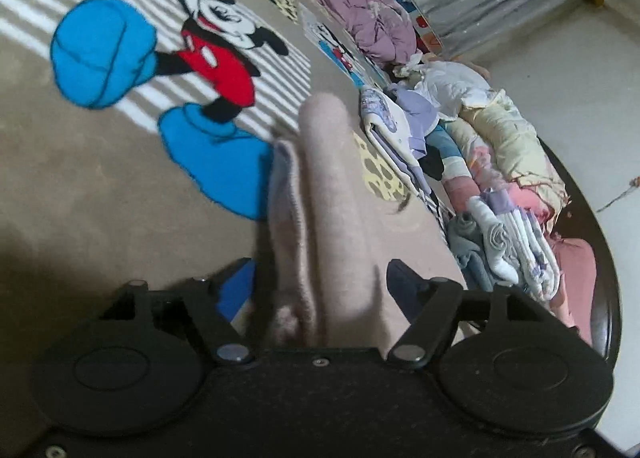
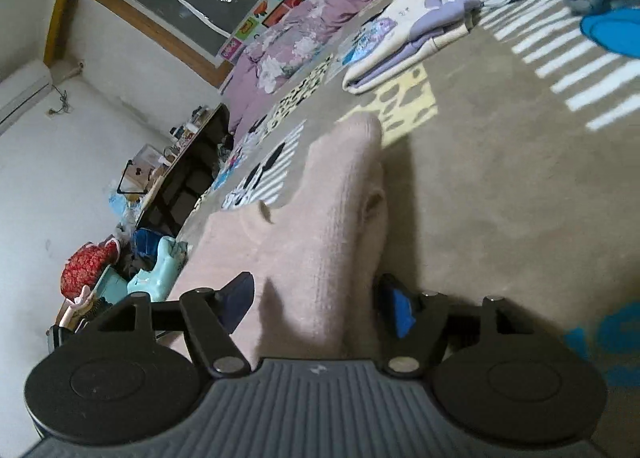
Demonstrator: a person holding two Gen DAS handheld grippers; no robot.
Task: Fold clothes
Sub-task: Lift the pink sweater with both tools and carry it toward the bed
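The left gripper [image 1: 320, 278] stands with its jaws spread wide on either side of a fuzzy pale-pink knitted garment [image 1: 328, 194], a raised fold of which runs forward between the fingers with a clear gap at each pad. The right gripper [image 2: 316, 294] shows likewise: jaws well apart, the same pink knit [image 2: 320, 226] lying between them, pads not pressing it. The garment rests on a beige plush blanket printed with a cartoon mouse [image 1: 100, 198], near a stack of folded white-and-lilac clothes [image 2: 404, 46] toward the blanket's far edge.
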